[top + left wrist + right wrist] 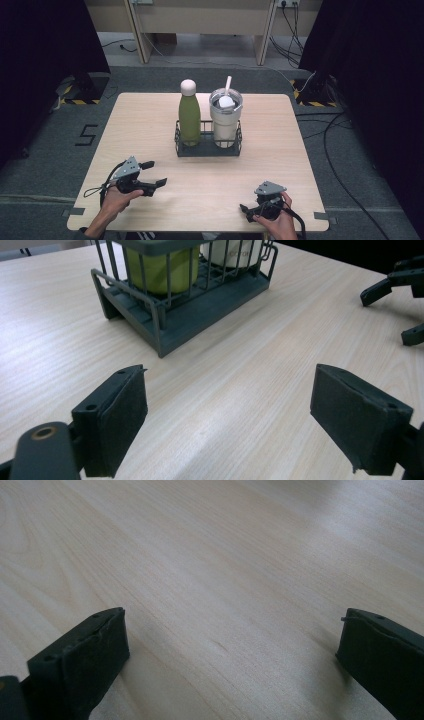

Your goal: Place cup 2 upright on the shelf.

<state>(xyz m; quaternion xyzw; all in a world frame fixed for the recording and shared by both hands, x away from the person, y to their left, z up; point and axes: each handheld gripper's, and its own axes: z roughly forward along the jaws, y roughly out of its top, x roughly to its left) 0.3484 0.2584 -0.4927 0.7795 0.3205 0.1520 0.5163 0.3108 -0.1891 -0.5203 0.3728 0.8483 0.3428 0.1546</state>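
A dark wire caddy (207, 148) stands at the table's middle, holding a green bottle (189, 120) with a pale round cap and a cream tumbler (225, 120) with a straw. My left gripper (154, 173) sits near the front left, pointing right toward the caddy, jaws open with nothing between them. In the left gripper view the left gripper (227, 377) faces the caddy (185, 320), with the bottle (160, 267) and tumbler (230, 255) behind the wires. My right gripper (246, 211) rests at the front right, open; in the right gripper view the right gripper (232, 617) spans bare wood.
The light wooden table (150, 115) has edges close behind both hands. Dark curtains flank the floor, and cables (330, 150) run along the right side. The other hand's gripper (400, 285) shows at the upper right of the left gripper view.
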